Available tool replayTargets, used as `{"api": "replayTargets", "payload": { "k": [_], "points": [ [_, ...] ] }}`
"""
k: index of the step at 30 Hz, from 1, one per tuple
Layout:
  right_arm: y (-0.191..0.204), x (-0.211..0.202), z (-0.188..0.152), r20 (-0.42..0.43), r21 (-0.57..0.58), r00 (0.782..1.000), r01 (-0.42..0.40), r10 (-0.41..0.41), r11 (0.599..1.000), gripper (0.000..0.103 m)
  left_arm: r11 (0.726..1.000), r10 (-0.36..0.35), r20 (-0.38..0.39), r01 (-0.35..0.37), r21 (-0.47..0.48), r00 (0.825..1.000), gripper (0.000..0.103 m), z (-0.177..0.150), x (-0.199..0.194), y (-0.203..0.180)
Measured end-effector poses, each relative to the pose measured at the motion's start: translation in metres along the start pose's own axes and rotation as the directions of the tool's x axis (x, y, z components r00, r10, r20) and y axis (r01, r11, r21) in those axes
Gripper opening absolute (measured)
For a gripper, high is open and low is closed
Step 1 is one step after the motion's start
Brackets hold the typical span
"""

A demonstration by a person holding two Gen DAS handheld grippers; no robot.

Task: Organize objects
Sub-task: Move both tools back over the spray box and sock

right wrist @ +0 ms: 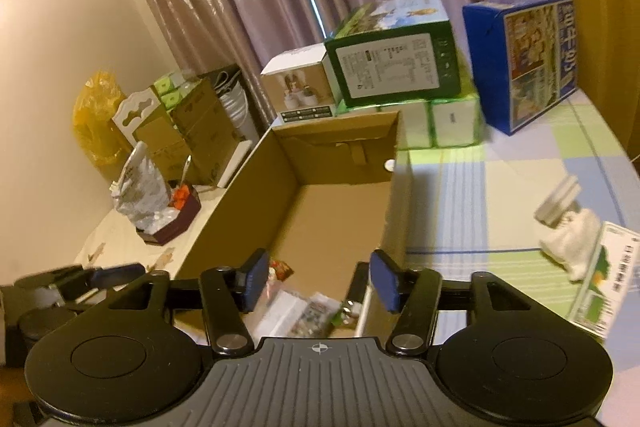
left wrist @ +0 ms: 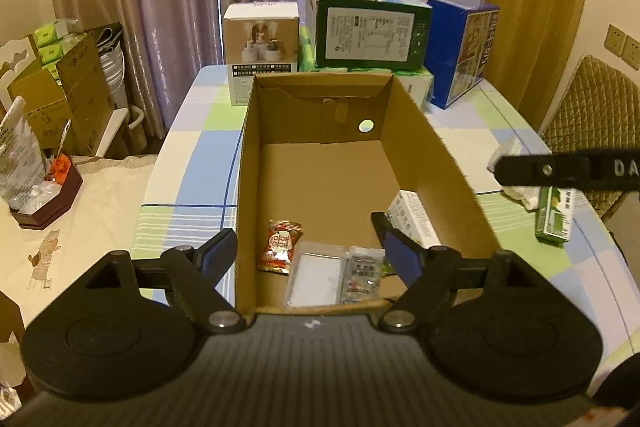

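An open cardboard box (left wrist: 340, 179) sits mid-tabletop, already holding a red snack packet (left wrist: 279, 245), a clear plastic case (left wrist: 316, 279), a sachet (left wrist: 360, 275) and a white carton (left wrist: 412, 223) at its near end. Both the left gripper (left wrist: 308, 251) and right gripper (right wrist: 316, 281) hover empty, jaws spread. A green carton (left wrist: 554, 215) and crumpled tissue (right wrist: 576, 239) wait near the tabletop's right edge, seemingly unsorted.

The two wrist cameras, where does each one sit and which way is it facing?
Left wrist: on the open left gripper, looking lengthwise into the cardboard box; the right gripper's finger shows at right.
Right wrist: on the open right gripper, tilted, above the box's near right corner; the left gripper shows at lower left.
Shared: box, green carton, curtains.
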State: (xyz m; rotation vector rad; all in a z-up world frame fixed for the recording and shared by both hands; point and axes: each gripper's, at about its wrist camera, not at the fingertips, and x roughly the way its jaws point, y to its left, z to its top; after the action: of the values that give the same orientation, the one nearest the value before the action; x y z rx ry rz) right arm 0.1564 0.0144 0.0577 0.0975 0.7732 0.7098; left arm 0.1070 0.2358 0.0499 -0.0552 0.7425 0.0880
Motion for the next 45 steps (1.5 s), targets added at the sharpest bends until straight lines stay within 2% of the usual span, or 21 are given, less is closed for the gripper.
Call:
{"api": "replayTargets", "payload": {
  "k": [4,7,16,23,32,45],
  "points": [
    [0.001,-0.026,-0.009,-0.002,-0.018,1.000,0.006,-0.006,1.000,0.079,1.000,0.005,0.015,-0.005,-0.014,1.000,0.085,-0.004,-0.021,-0.009],
    [0.004,-0.047,-0.016,0.018,-0.048,1.000,0.020,-0.019,0.999,0.087,1.000,0.007,0.030,-0.006,-0.024,1.000,0.090,-0.007,-0.038,-0.015],
    [-0.001,-0.099,-0.040,0.069,-0.052,0.996,0.053,-0.050,0.997,0.101,0.999,0.016,0.081,-0.012,-0.045,0.997,0.102,-0.018,-0.081,-0.034],
    [-0.014,-0.133,-0.057,0.103,-0.058,0.989,0.107,-0.101,0.993,0.101,0.999,-0.001,0.095,0.005,-0.042,0.996,0.102,-0.027,-0.100,-0.051],
    [-0.046,-0.168,-0.073,0.114,0.022,0.983,0.141,-0.142,0.990,0.101,0.999,-0.030,0.092,0.034,-0.032,0.995,0.102,-0.038,-0.107,-0.073],
    [-0.082,-0.190,-0.087,0.113,0.090,0.971,0.200,-0.210,0.976,0.101,0.998,-0.056,0.071,0.056,0.004,0.996,0.102,-0.044,-0.103,-0.096]
  ]
}}
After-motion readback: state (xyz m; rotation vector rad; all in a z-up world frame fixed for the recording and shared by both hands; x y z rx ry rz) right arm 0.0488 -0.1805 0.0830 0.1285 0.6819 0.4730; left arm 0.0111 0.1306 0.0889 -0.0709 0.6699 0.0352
